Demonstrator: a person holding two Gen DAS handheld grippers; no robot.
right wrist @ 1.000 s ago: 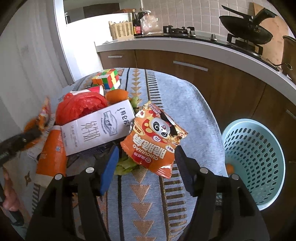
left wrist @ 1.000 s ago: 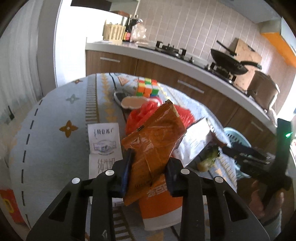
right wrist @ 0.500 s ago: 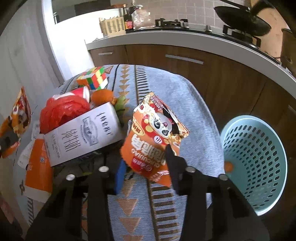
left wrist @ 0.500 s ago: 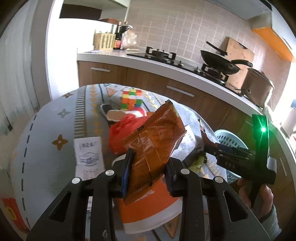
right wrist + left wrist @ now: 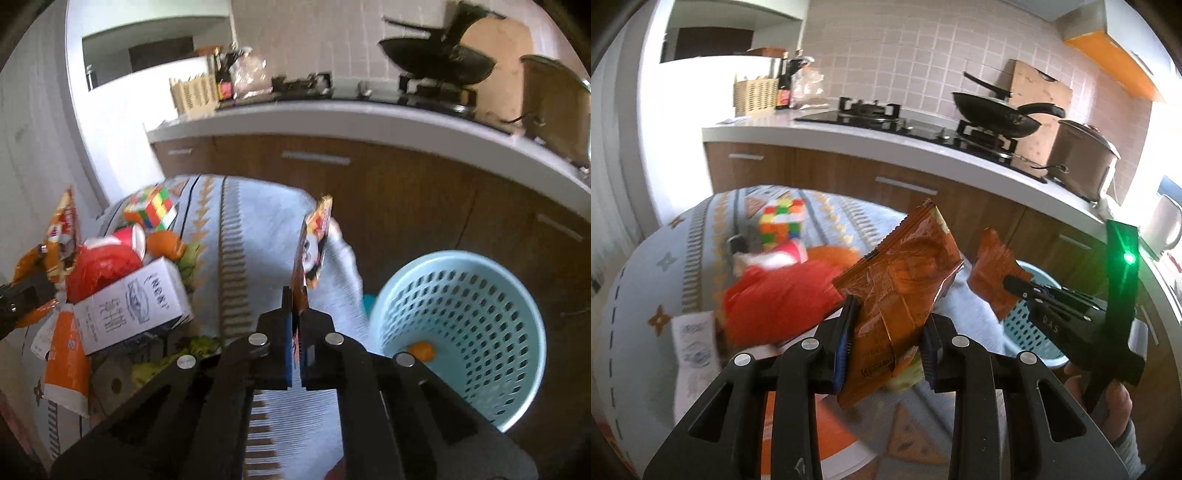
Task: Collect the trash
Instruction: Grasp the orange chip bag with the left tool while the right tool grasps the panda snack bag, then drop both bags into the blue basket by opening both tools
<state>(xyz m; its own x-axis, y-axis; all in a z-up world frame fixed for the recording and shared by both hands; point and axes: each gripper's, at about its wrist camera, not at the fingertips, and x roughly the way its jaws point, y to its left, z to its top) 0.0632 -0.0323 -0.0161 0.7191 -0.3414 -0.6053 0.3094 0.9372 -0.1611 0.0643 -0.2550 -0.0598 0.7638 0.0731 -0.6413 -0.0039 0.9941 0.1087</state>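
My left hand-held gripper [image 5: 886,339] is clamped on a crumpled orange wrapper [image 5: 901,291], held up over the cloth-covered counter [image 5: 639,280]. My right hand-held gripper [image 5: 295,343] has just been closing and now pinches a panda snack bag [image 5: 312,251] edge-on between its pads, the bag standing upright above the counter's right edge. Just right of that edge, on the floor, sits the pale blue bin [image 5: 469,332] with one orange scrap [image 5: 421,349] in its bottom.

Left on the counter is a crowded heap: a red plastic bag [image 5: 99,266], a white carton [image 5: 136,306] lying across it, an orange pouch [image 5: 66,362] beneath, an orange peel [image 5: 164,245], green vegetable scraps [image 5: 192,347] just beside my right hand-held gripper, and a puzzle cube [image 5: 151,208] farther back. A white leaflet [image 5: 692,339] lies flat at the heap's near left. Behind everything runs the kitchen worktop with a wok [image 5: 997,114] on the stove.
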